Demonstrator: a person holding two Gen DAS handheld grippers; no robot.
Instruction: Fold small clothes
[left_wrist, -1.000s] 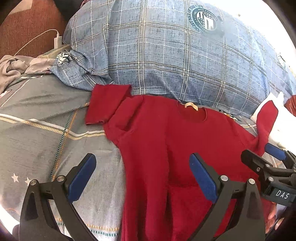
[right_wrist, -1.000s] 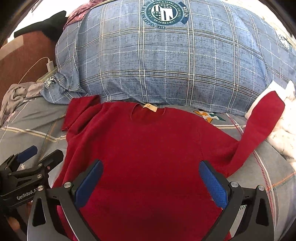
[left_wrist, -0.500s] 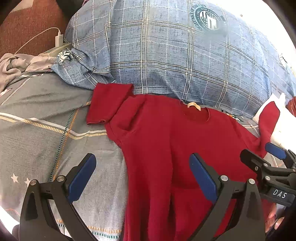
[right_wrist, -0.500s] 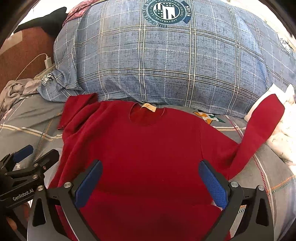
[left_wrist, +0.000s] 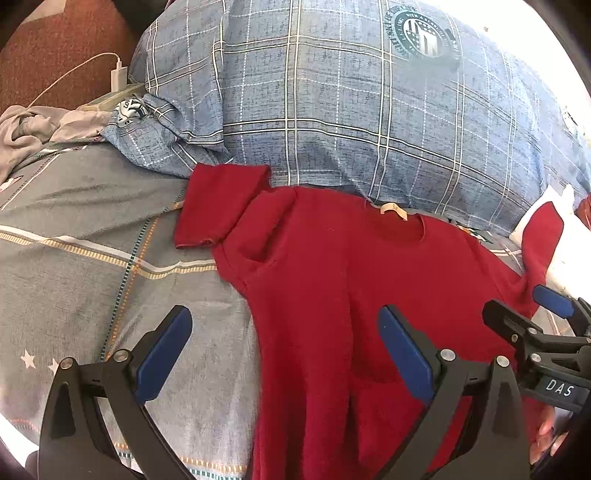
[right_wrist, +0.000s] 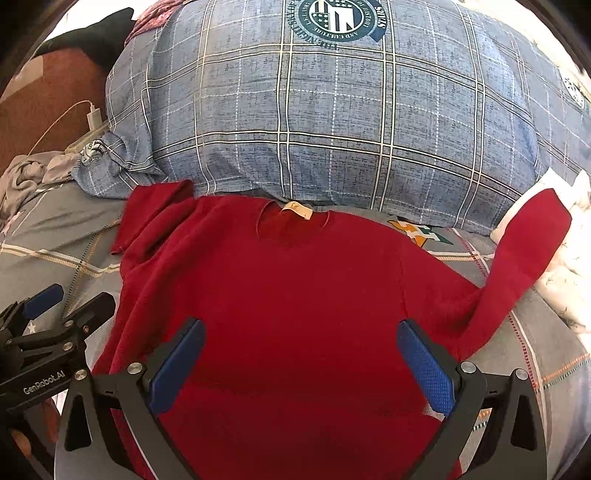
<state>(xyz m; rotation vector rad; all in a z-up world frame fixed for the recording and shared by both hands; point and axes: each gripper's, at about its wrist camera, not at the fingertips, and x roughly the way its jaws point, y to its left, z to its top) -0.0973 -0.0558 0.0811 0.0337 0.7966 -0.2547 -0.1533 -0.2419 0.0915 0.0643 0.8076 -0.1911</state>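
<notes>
Right wrist view: left gripper (right_wrist: 68, 308) at lower left reads "GenRobot.AI"; right gripper (right_wrist: 301, 363) wide open, empty. Left view: right gripper reads "DAS". Sweater (right_wrist: 295, 295) flat mid-frame, below "STARS" pillow (right_wrist: 332, 110).

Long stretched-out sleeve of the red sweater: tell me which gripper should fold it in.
Right, probably. The long sleeve of the red knit sweater trails off to the right, just beyond the open right gripper. The open left gripper hangs over the sweater's opposite edge, nearer the doubled-over sleeve.
</notes>
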